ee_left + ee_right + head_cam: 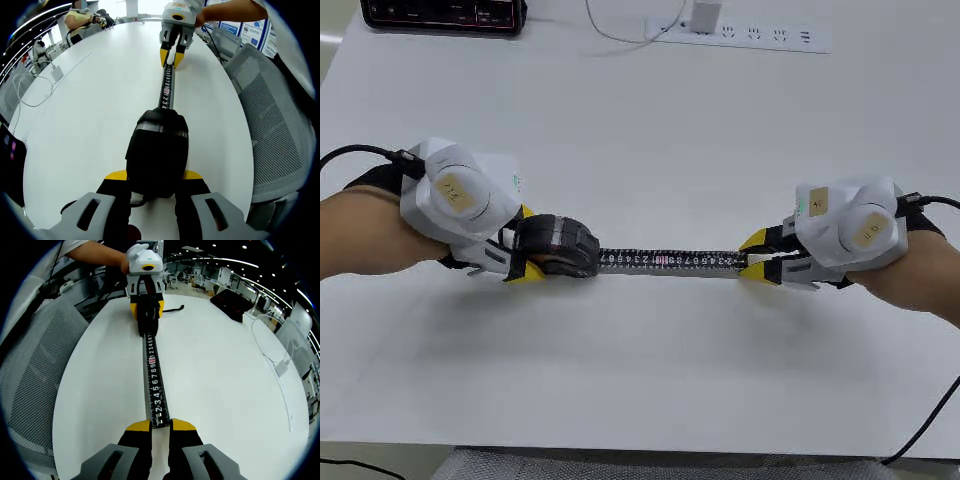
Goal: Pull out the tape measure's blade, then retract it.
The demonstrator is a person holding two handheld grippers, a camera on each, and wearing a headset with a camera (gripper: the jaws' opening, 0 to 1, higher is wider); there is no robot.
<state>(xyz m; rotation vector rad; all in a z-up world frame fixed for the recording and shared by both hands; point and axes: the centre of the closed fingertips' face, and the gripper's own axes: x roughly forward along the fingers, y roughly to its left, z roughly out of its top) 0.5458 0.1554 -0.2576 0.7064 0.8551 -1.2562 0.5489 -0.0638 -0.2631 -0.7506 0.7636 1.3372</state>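
Observation:
A black tape measure case [557, 246] lies on the white table between the yellow-tipped jaws of my left gripper [526, 243], which is shut on it. In the left gripper view the case [157, 151] sits close between that gripper's fingers [116, 176]. The dark blade [665, 261] with white numerals is pulled out to the right, flat on the table. My right gripper [754, 256] is shut on the blade's end. From the right gripper view the blade [154, 385] runs straight away from my right gripper [160, 427] to the case [148, 314].
A white power strip [750, 34] with a charger and cable lies at the far edge, and a dark device [445, 13] sits at the far left. A grey mesh chair [272, 125] stands beside the table. Black cables trail from both grippers.

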